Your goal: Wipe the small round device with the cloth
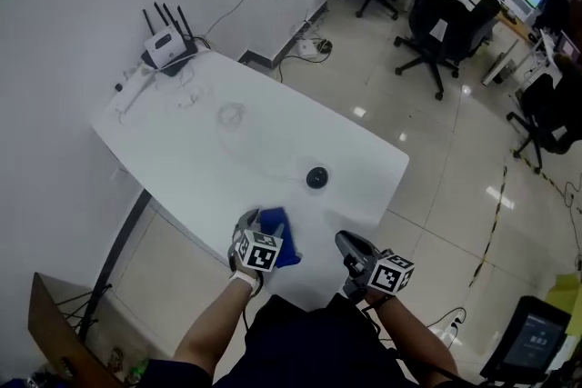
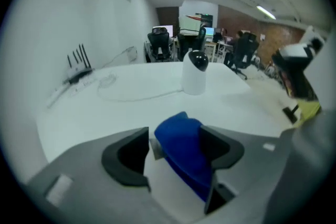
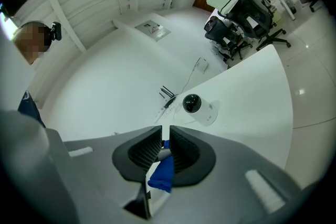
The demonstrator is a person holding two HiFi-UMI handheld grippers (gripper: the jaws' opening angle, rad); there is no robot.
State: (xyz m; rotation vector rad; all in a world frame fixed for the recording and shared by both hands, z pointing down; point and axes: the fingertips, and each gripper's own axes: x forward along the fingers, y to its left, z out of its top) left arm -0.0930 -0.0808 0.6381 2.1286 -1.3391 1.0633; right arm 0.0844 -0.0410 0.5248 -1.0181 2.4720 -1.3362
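White table (image 1: 182,159) against the wall, seen from the head view. Blue cloth (image 1: 277,236) lies at the near edge, 6 o'clock on the tabletop. The left gripper (image 1: 258,224) is right over it, tongs wide apart. In the left gripper view the cloth sits between them, leaning on the right-hand pad and clear of the other, so not clamped. Right gripper (image 1: 346,243) is at 3 o'clock of the cloth, near it but apart, with its tongs almost together and only a thin slit left. In the right gripper view a bit of blue shows low in that slit; can't tell if it's pinched, and the head view shows it off the cloth. Small round camera (image 1: 316,177), white body with a black dome, stands upright on the table. It is at 1 o'clock of the cloth and 11 o'clock of the right gripper, with only bare tabletop in between. A thin white cable (image 1: 230,115) runs from the camera toward 10 o'clock and loops mid-table. Router (image 1: 166,45) with four black antennas sits on the far corner at 10 o'clock, well apart. Off the table there are black office chairs (image 1: 436,36) at 1 to 2 o'clock. A power strip (image 1: 314,47) lies on the floor by the wall at 12 o'clock, just past the table's far edge.
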